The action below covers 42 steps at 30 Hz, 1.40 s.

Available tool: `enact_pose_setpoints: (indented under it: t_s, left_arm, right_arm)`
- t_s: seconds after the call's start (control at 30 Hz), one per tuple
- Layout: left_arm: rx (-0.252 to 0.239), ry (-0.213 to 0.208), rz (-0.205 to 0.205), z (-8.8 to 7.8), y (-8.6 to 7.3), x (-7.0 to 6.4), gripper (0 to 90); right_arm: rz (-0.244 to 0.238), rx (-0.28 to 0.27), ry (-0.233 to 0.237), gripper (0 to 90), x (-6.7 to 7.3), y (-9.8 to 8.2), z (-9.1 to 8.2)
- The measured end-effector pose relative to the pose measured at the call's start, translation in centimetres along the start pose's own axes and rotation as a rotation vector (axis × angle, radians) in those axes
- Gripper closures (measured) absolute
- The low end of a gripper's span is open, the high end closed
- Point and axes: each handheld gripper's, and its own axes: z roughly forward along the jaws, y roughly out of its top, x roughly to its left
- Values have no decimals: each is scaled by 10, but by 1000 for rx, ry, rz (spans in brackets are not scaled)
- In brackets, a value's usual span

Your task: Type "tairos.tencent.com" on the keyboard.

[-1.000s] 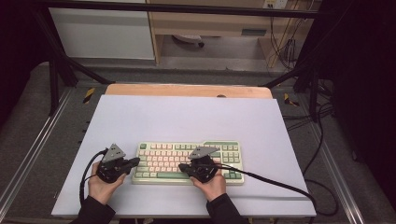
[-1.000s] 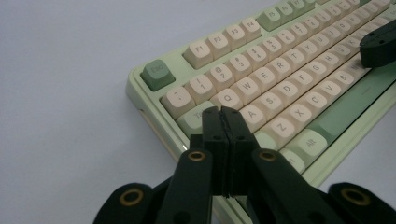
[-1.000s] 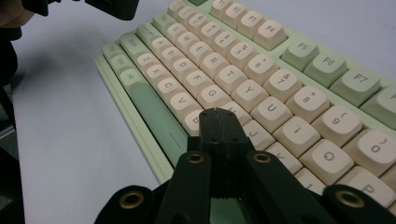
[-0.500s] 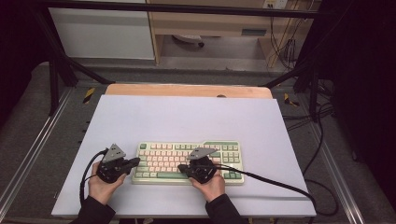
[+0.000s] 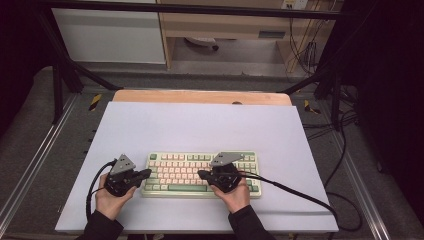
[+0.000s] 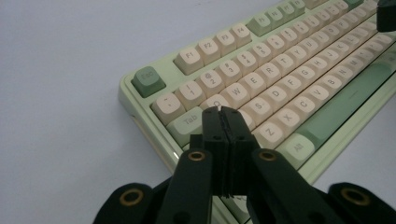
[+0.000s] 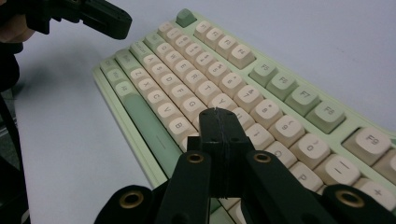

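Trouble here is a mistyped key: both the left gripper (image 6: 223, 110) and right gripper (image 7: 218, 112), jaws pressed together and empty, hang over closely packed caps on the keyboard (image 5: 176, 188), so either blunt tip could clip the key beside it.

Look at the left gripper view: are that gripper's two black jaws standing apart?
No. The left gripper has its jaws pressed flat together with nothing between them, poised over the keyboard near the Tab key.

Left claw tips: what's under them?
Under the shut left claw are cream keys of the pale green keyboard, near Tab and Q; the key right beneath is covered. Contact cannot be told.
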Motion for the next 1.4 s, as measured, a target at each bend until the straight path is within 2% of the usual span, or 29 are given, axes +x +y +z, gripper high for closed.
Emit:
enact_pose_setpoints:
  t_s: [0.5, 0.8, 1.03, 1.4]
  left_arm:
    - [0, -10, 14, 5, 9, -11, 889]
    - [3, -27, 38, 13, 20, -21, 886]
    - [3, -43, 61, 24, 32, -32, 890]
    - [23, -53, 83, 44, 46, -44, 898]
  right_arm:
    - [19, 10, -29, 900, -18, -17, -25]
    - [27, 12, -50, 900, -25, -28, -41]
    - [40, 12, -65, 900, -31, -38, -52]
    - [44, 12, -73, 900, -34, -47, -59]
